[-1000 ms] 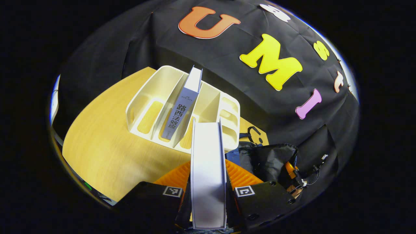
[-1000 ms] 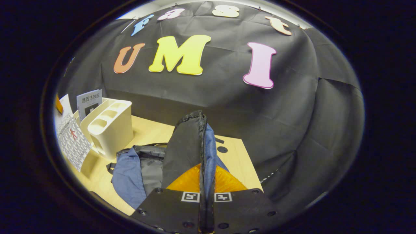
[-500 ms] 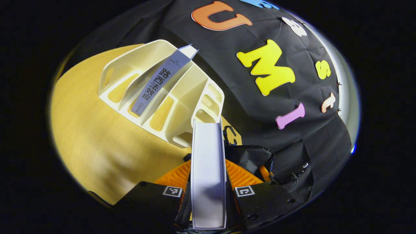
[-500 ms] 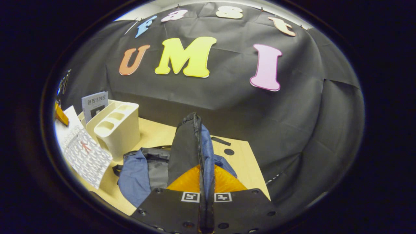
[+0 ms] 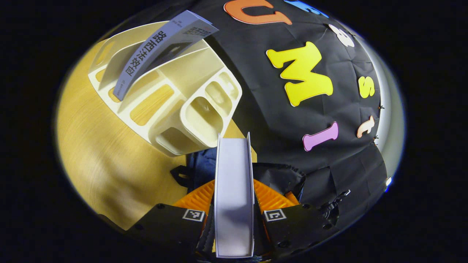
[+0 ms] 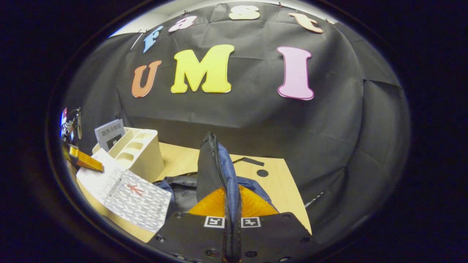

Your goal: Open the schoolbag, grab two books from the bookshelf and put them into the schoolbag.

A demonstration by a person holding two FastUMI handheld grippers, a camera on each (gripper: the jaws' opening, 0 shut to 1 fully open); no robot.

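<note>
My left gripper (image 5: 234, 193) is shut on a white book (image 5: 234, 175), seen page-edge on, held over the near corner of the cream bookshelf (image 5: 175, 98). A second book (image 5: 153, 54) with a grey spine leans in a shelf slot. The dark schoolbag (image 5: 279, 179) lies just beyond the held book. My right gripper (image 6: 232, 204) is shut on the schoolbag's raised flap (image 6: 214, 164), its zipper edge standing upright. In the right gripper view the held book (image 6: 128, 193), with its patterned cover, hangs at the left beside the schoolbag's opening (image 6: 181, 188), with the left gripper (image 6: 86, 162) behind it.
The wooden table (image 6: 281, 186) carries the bookshelf (image 6: 140, 149) at the left, with the second book (image 6: 109, 133) in it. A black strap and a round dark spot (image 6: 262, 172) lie on the table behind the bag. The black cloth wall stands close behind.
My left gripper has carried the white book away from the shelf towards the schoolbag; the shelf has slid up and left in its view. The right gripper keeps the flap raised.
</note>
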